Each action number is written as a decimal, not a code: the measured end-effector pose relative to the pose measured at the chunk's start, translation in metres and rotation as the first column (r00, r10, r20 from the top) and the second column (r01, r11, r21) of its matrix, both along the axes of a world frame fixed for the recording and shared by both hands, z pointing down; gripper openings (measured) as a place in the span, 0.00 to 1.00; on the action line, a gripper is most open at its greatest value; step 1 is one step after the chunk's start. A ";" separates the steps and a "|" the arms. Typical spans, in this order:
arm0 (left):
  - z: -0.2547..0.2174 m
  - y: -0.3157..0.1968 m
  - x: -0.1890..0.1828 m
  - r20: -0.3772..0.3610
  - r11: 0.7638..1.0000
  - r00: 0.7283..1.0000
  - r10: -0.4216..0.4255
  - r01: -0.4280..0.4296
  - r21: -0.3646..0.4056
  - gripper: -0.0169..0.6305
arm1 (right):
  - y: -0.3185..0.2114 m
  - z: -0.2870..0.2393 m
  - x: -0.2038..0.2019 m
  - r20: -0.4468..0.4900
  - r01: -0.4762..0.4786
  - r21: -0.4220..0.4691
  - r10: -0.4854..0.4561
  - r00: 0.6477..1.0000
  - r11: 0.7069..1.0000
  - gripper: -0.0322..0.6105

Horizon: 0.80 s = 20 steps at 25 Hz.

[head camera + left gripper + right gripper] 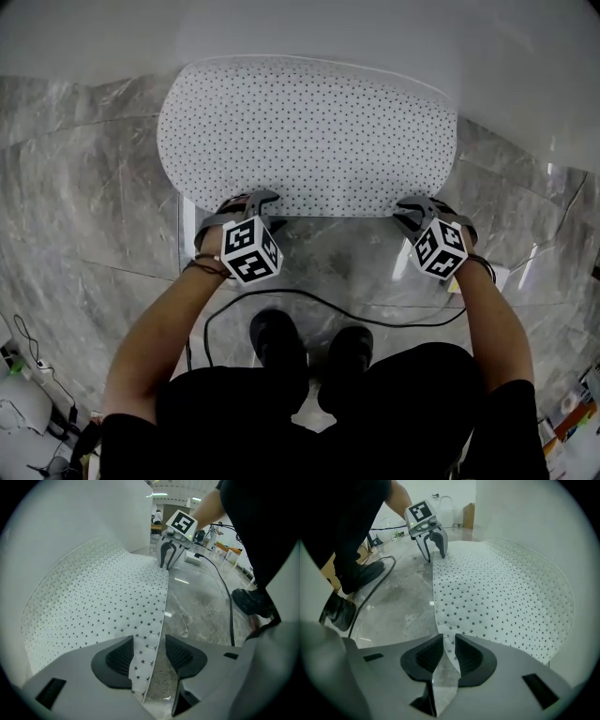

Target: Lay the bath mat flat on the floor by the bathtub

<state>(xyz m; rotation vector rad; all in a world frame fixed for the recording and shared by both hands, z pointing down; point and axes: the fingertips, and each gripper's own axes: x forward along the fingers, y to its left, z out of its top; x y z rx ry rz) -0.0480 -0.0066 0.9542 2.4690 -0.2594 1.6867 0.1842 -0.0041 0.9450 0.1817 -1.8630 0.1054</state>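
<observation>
- Location: bath mat [305, 131] lies spread on the floor [84, 187]. Its far long edge sits at the floor's edge where the bathtub [375, 33] wall starts. Its near long edge faces the person's shoes [277, 339].
- L tongs [149, 654]: over the mat's near-left corner, pointing steeply down. Jaws stand moderately apart and the mat edge runs between them. Bare floor shows betw. the mat and one pad, so no clamp.
- R tongs [448, 652]: over the near-right corner. Jaws are narrow w/ the mat corner in the gap. A slit shows beside the fabric, so judged not pressing.
- Step in hand (judgement): settle and release the near edge. Task looks approx. done.
- Procedure:
  - Set both corners down level w/ each other, so the near edge runs straight and parallel to the tub.
  - Open the jaws fully before pulling away.
  - Withdraw along the jaw line, not sideways, so no pad drags fabric.
- Material (judgement): mat looks thin and limp, so a snagged pad prob. folds a corner over. Check both corners after release.
- Far edge: cannot tell if it lies fully flat or rides slightly up the tub wall. Verify, and slide the mat back from the tub if req'd.
- Hazard: a black cable [337, 300] runs across the floor betw. the near edge and the shoes. Do not let it get under the mat.
- Markings:
  - Mat carries a small dark star print on white. No brand or label is visible.
  - Marker cube [251, 248] shows b/w square codes only, no readable text.
</observation>
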 end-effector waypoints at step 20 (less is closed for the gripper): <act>-0.026 -0.029 0.001 0.008 0.996 1.000 0.010 -0.010 0.094 0.04 | -0.043 -0.045 -0.013 0.118 -0.117 0.189 0.096 0.988 0.975 0.07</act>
